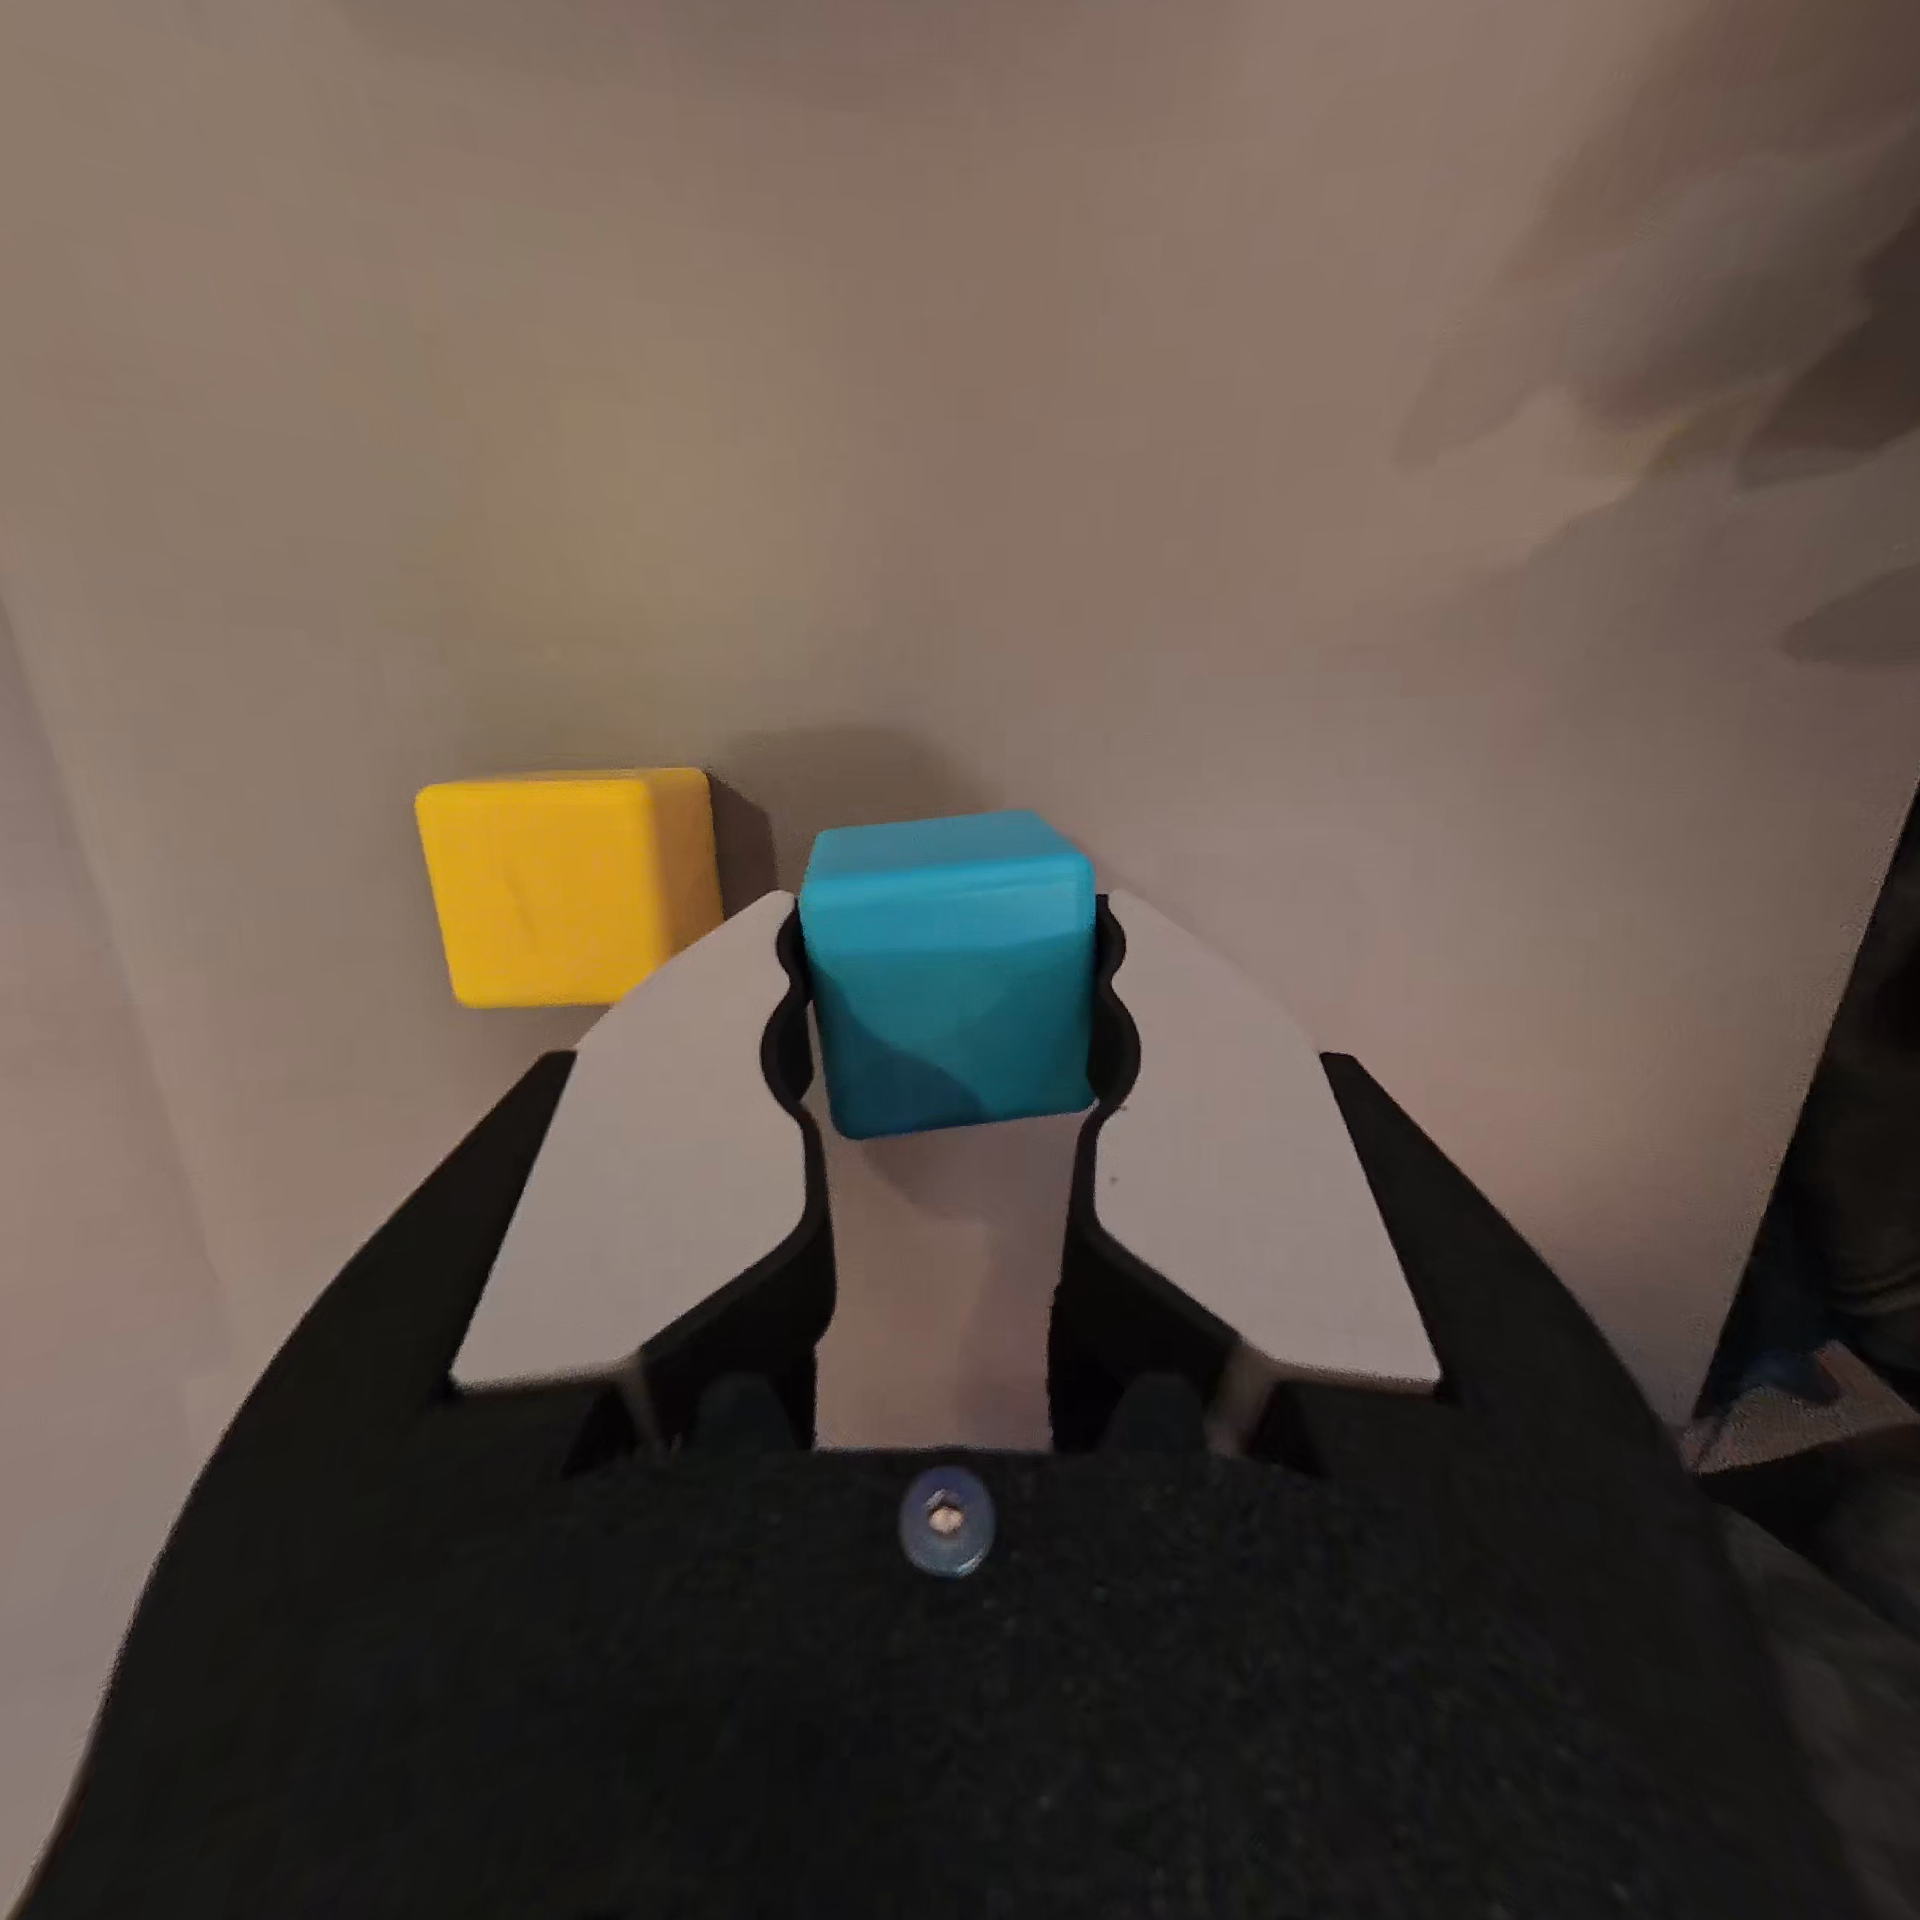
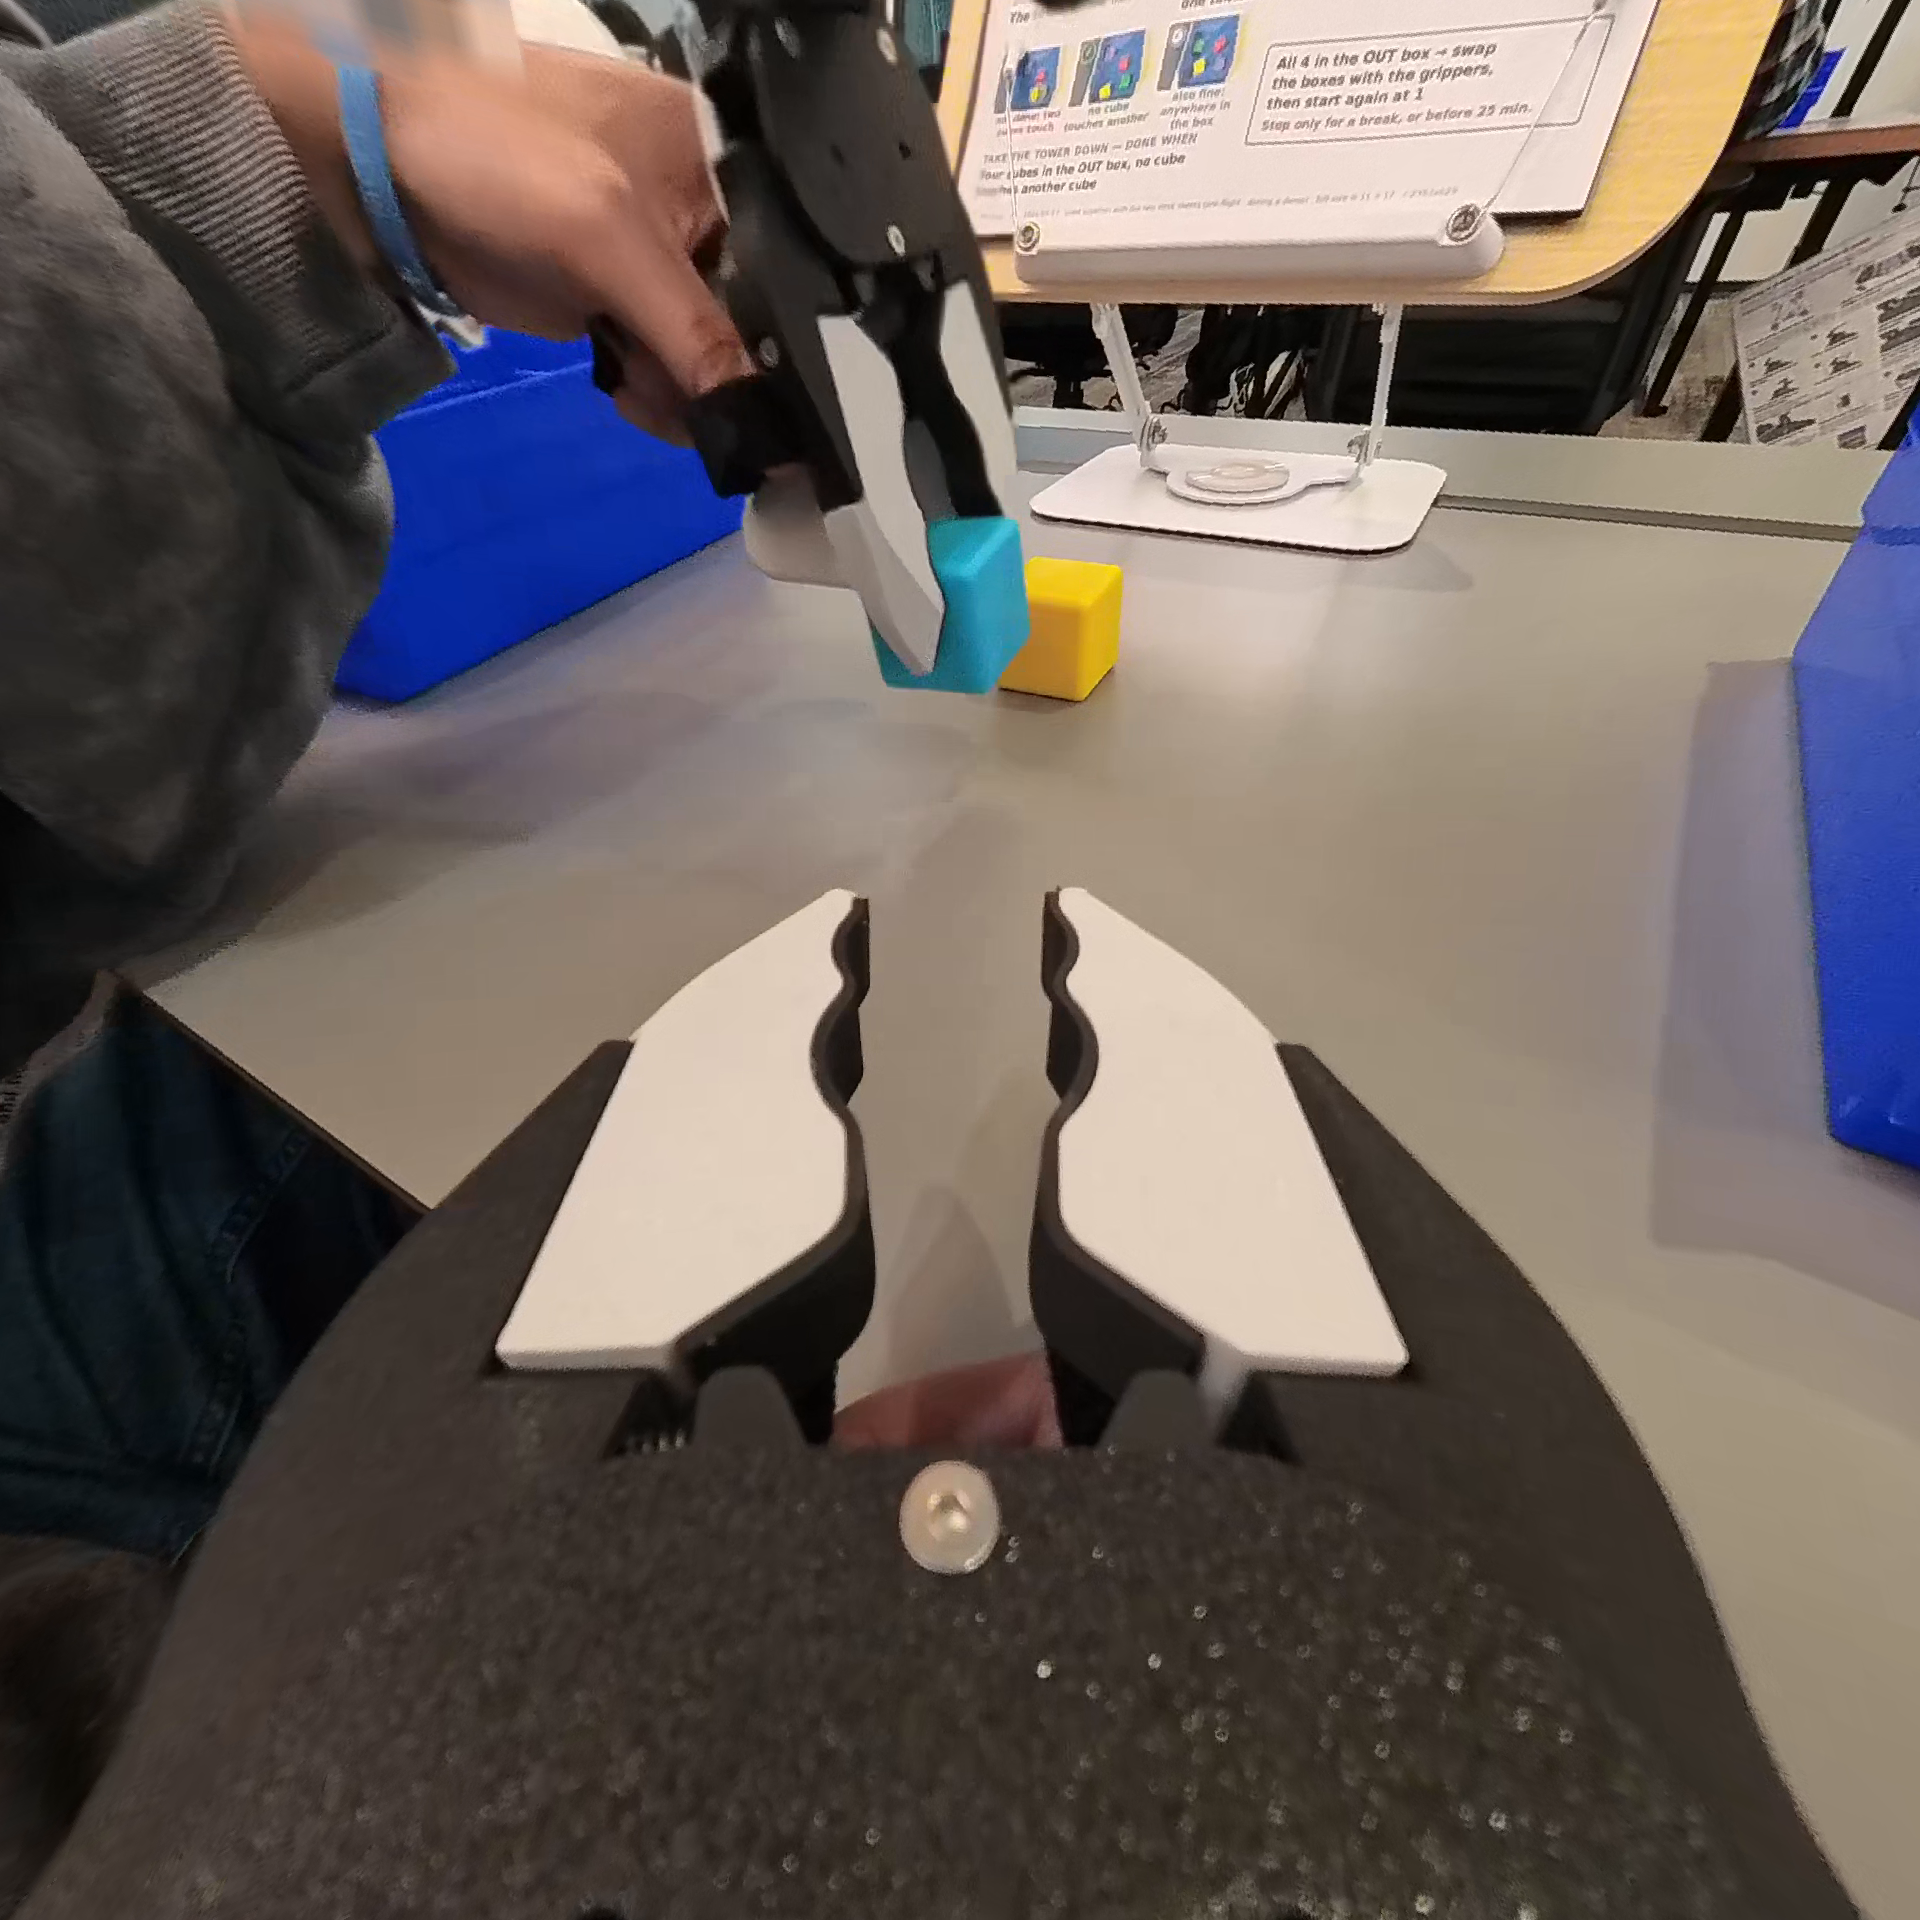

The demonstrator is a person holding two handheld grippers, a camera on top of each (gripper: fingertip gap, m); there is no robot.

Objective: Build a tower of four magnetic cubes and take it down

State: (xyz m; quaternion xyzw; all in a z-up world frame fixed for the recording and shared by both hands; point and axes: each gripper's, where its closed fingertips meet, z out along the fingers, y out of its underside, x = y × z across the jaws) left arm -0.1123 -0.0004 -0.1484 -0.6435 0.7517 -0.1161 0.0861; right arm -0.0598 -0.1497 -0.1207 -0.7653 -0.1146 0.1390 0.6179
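My left gripper is shut on a teal cube and holds it just above the grey table, tilted. A yellow cube stands on the table just left of it and a little beyond. In the right wrist view the left gripper comes down from the upper left with the teal cube close beside the yellow cube; whether they touch is unclear. My right gripper is open and empty, low over the table's near part, well short of both cubes. No other cubes show.
A blue bin stands at the left behind the person's hand and grey sleeve. Another blue bin stands at the right edge. A white stand holding an instruction sheet is behind the cubes. The table edge runs at lower left.
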